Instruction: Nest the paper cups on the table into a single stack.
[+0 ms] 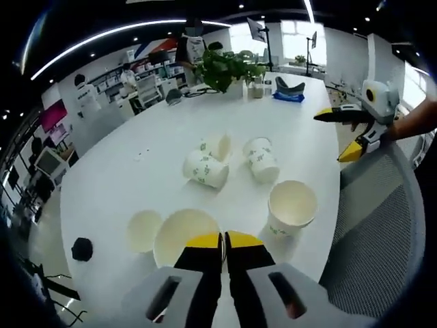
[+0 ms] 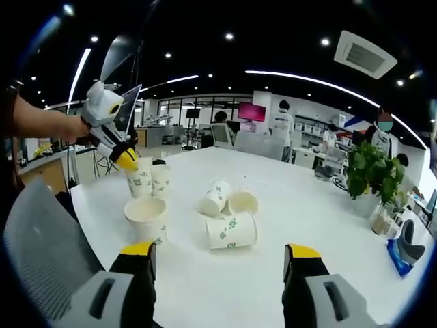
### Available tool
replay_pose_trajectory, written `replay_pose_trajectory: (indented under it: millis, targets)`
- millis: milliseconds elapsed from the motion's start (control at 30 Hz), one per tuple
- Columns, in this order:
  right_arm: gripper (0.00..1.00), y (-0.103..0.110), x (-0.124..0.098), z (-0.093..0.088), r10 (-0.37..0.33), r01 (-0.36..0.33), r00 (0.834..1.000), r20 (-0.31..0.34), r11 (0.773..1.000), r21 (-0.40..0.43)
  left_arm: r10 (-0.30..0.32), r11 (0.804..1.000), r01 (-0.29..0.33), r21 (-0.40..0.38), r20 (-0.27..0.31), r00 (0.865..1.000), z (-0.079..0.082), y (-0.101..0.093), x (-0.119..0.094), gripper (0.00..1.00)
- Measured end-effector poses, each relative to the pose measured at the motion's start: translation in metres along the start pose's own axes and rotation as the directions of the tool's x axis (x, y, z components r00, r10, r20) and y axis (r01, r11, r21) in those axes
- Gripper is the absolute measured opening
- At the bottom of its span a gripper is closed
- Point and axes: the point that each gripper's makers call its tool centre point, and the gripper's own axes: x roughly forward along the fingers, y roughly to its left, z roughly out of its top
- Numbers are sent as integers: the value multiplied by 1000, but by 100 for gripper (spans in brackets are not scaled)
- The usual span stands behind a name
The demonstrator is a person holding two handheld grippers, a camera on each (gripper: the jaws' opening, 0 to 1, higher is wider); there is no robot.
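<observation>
Several white paper cups with a green print are on the white table point(image 1: 123, 171). My left gripper point(image 1: 223, 240) is shut on the rim of an upright cup point(image 1: 183, 236), with a second upright cup point(image 1: 144, 231) just beside it. In the right gripper view that left gripper point(image 2: 128, 160) pinches the held cup point(image 2: 139, 180) from above. Another upright cup point(image 1: 292, 205) point(image 2: 145, 215) stands alone. Three cups lie on their sides mid-table point(image 1: 205, 169) point(image 1: 261, 160) point(image 2: 231, 231). My right gripper point(image 2: 220, 256) point(image 1: 334, 137) is open and holds nothing, near the table's edge.
A potted plant point(image 1: 225, 67) point(image 2: 372, 171) and a blue object point(image 1: 288, 94) sit at the far end. A small black thing point(image 1: 82, 249) lies by the left edge. A grey mesh chair point(image 1: 382, 225) point(image 2: 41, 232) stands against the table. People and desks fill the office behind.
</observation>
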Motion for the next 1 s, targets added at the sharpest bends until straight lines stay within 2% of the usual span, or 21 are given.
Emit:
replay_pose_trajectory:
  millis: [33, 100, 400, 633, 1000]
  targets:
    - [77, 0, 0, 0, -1, 1, 1000, 0, 1000, 0, -14, 1000, 14, 26, 5, 1000, 8, -5, -4, 0]
    - [77, -1, 0, -1, -2, 2, 1000, 1, 1000, -2, -23, 999, 22, 41, 11, 1000, 17, -8, -9, 0]
    - [77, 0, 1, -2, 2, -2, 1000, -8, 1000, -8, -104, 988, 97, 116, 59, 993, 57, -48, -24, 0]
    - [77, 1, 1, -3, 7, -7, 1000, -11, 1000, -10, -142, 980, 130, 150, 69, 987, 68, -65, -23, 0]
    - [77, 1, 1, -2, 7, -7, 1000, -8, 1000, -11, -200, 965, 190, 184, 38, 979, 62, -89, -10, 0]
